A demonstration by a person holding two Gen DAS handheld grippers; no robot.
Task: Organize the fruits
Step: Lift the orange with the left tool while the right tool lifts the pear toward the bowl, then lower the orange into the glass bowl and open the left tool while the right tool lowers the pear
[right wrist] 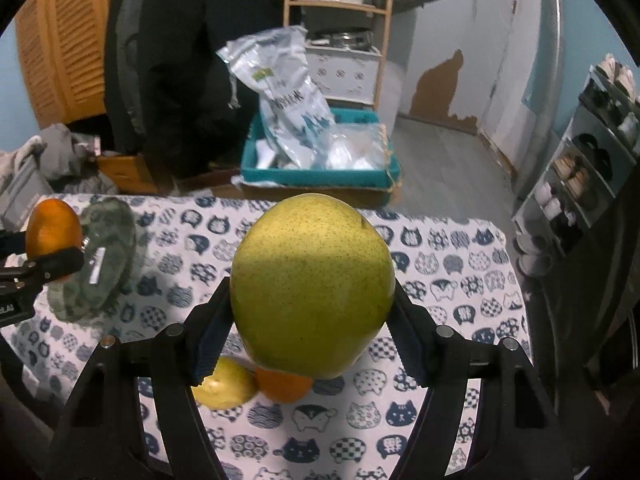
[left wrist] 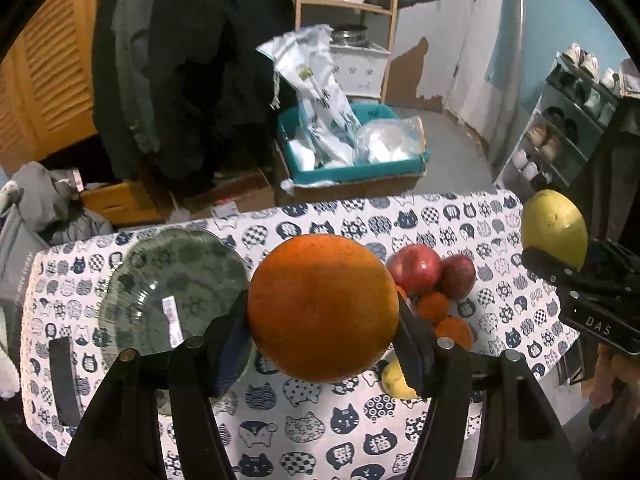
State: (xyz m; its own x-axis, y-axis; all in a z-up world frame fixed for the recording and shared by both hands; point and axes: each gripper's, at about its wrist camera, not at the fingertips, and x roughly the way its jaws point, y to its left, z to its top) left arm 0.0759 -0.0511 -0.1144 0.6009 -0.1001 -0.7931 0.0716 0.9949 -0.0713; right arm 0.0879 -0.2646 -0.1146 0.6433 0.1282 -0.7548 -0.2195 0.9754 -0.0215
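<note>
Orange and round, a large citrus fruit (left wrist: 322, 307) sits clamped in the left claw (left wrist: 323, 320) above the cat-print cloth surface (left wrist: 304, 428). Beside it, the right claw (right wrist: 312, 312) grips a yellow-green speckled pear (right wrist: 312, 286). Two red apples (left wrist: 434, 272) and small oranges (left wrist: 444, 316) lie near a green glass plate (left wrist: 172, 288).

Each camera rides just behind its own tongs, tilted down across the table (left wrist: 304, 408) toward the far wall. The left view sits close over the green plate (left wrist: 172, 292), the right one further along. Both share the cat-print cloth, the teal box (right wrist: 320, 176) and wooden shelf (right wrist: 336, 4), and each glimpses the other's tongs.
</note>
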